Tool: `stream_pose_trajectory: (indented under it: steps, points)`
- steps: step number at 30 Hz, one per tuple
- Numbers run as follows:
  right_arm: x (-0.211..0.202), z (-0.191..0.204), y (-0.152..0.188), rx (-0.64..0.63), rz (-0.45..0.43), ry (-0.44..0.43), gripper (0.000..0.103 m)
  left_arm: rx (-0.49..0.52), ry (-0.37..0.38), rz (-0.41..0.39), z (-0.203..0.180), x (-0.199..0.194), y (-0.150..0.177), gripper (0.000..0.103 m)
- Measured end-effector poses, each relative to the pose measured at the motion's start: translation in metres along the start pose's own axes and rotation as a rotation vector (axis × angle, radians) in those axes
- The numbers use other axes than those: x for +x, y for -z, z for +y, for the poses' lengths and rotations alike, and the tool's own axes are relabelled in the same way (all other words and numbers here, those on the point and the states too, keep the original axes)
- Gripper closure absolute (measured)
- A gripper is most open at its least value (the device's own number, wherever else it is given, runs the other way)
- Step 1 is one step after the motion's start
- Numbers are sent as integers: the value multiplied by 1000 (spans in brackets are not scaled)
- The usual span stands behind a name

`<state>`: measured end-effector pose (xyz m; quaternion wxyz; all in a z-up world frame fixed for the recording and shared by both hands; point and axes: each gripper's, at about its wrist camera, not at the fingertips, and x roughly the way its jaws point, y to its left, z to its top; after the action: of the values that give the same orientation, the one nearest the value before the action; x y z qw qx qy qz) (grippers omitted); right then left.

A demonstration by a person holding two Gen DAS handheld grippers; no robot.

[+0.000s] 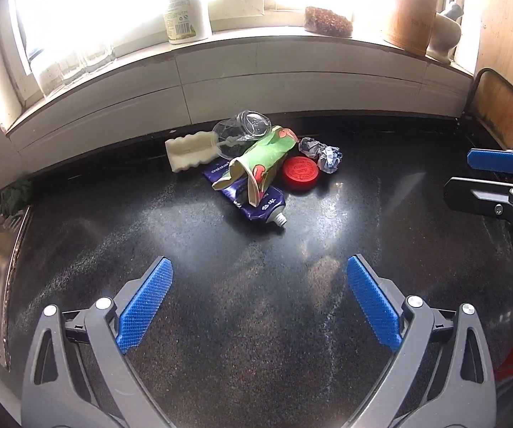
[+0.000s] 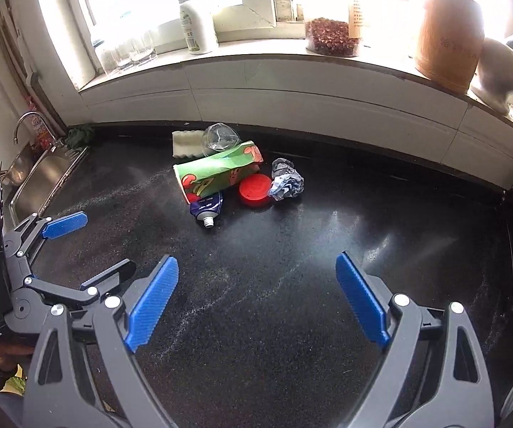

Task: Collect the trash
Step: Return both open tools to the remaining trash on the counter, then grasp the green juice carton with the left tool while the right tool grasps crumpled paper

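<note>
**Operator:** State of each tool?

**Technician:** The left tool [image 1: 260, 306] stands wide open and holds nothing; its blue ribbed pads [image 1: 145, 303] sit at the lower middle of the left wrist view, over bare black speckled counter [image 1: 256, 356]. The right tool [image 2: 256, 303] is likewise spread wide and empty.

**Operator:** Where is the trash?

**Technician:** Clustered at the centre of both views, well ahead of the tools and near the white tiled wall. Front to back: a flattened dark blue toothpaste tube without cap [image 1: 252, 196], a crushed green printed paper cup [image 1: 263, 160] lying across it, a red round plastic lid [image 1: 300, 172] and a crumpled blue-white paper ball [image 1: 322, 153] to the right, a clear crushed plastic bottle [image 1: 244, 132] and a white ridged foam block [image 1: 190, 149] behind.

**Operator:** Handling?

**Technician:** All items look light. The cup is soft; grip it across the flattened body. The lid is stiff and low, probably slippery; pinch its rim. The bottle may spring; the paper compresses readily.
</note>
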<state>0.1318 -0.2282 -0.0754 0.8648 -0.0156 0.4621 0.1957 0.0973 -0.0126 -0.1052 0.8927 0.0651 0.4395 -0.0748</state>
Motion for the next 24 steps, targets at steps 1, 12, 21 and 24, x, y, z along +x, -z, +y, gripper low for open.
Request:
stream_pose_trajectory:
  steps: [1, 12, 21, 24]
  points:
    - [9, -3, -5, 4, 9, 2, 16, 6, 2, 5, 0, 8, -6, 8]
    - [122, -41, -56, 58, 136, -32, 31, 63, 6, 68, 4, 109, -66, 8]
    - [196, -58, -80, 88, 218, -66, 45, 56, 20, 132, 12, 166, -85, 8]
    - [204, -60, -81, 100, 222, -99, 58, 55, 32, 135, 12, 171, -85, 10]
